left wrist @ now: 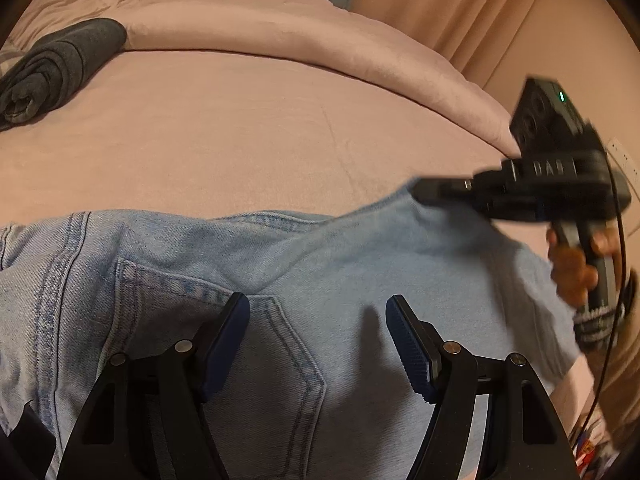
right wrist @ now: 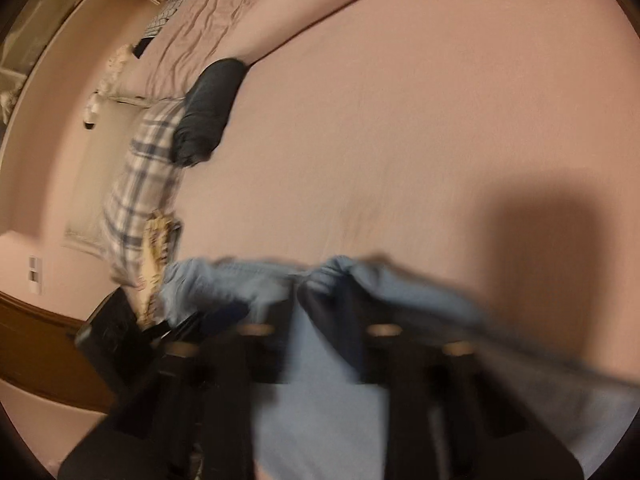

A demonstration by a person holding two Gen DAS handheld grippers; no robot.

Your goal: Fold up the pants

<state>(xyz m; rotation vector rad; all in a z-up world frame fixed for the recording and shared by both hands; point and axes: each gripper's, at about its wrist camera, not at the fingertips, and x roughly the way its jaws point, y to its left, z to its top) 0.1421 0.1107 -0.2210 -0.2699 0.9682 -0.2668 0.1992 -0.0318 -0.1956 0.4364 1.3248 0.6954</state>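
Light blue denim pants (left wrist: 280, 280) lie on a pink bed, back pocket and seams facing up. My left gripper (left wrist: 318, 320) is open just above the pocket area and holds nothing. My right gripper (left wrist: 424, 192) shows at the right of the left wrist view, its fingers shut on the far right edge of the pants and lifting it. The right wrist view is blurred; there the right gripper (right wrist: 304, 284) pinches a bunched fold of the pants (right wrist: 320, 400) between its fingers.
A folded dark grey garment (left wrist: 64, 64) (right wrist: 208, 108) lies at the far left of the bed. A pink duvet (left wrist: 280, 32) is bunched along the back. A plaid cloth (right wrist: 140, 192) hangs at the bed's left edge. The pink sheet (left wrist: 240, 140) stretches beyond the pants.
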